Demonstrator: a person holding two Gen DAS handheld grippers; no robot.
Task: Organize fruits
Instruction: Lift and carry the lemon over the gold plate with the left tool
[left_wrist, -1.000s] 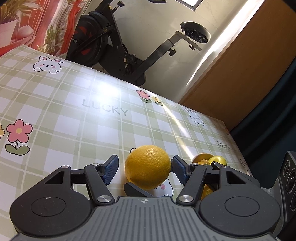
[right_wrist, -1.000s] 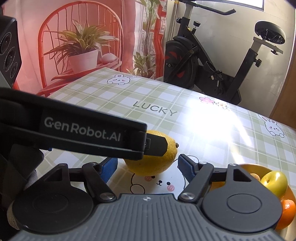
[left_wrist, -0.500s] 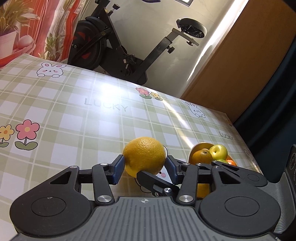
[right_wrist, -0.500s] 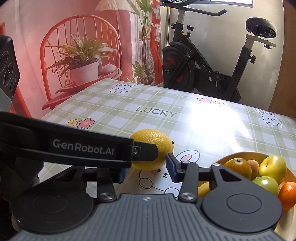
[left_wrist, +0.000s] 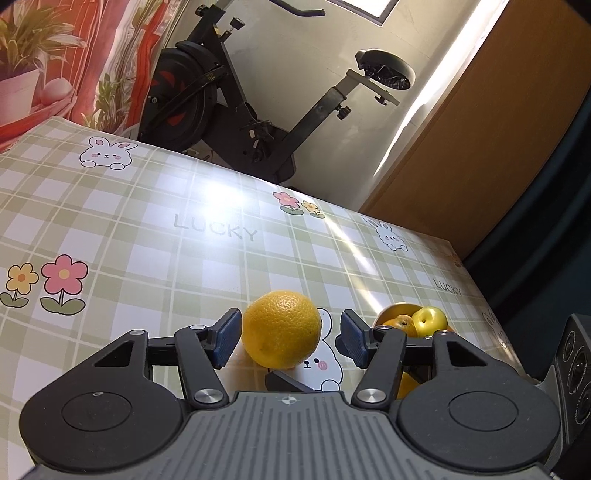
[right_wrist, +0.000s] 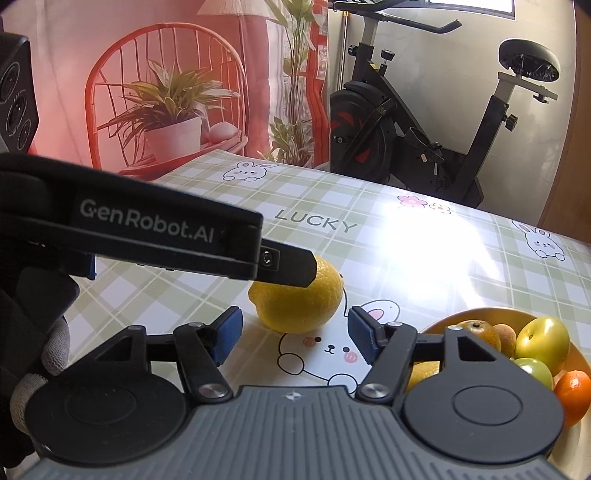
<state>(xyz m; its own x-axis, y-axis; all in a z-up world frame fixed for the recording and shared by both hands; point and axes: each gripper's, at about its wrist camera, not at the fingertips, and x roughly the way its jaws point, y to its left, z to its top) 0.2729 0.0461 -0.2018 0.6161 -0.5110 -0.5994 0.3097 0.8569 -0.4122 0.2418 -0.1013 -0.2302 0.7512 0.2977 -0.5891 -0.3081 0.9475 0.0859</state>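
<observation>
Your right gripper's black linkage (right_wrist: 424, 343) hides part of the orange fruit bowl (right_wrist: 476, 315); the picture's edge crops the small orange citrus (right_wrist: 572, 391).

We read "LUCKY" printed on the worktop (left_wrist: 110, 229) cloth, twice in the left wrist view; "GenRobot.AI" on the left gripper (right_wrist: 288, 271) arm, right view.

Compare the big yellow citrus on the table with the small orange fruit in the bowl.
The yellow citrus lies alone on the tablecloth; the orange fruit sits in the bowl among other fruit. The citrus is yellow and looks larger; the orange fruit is deep orange and partly cut off at the frame edge. Both are roundish with citrus-like peel.
</observation>
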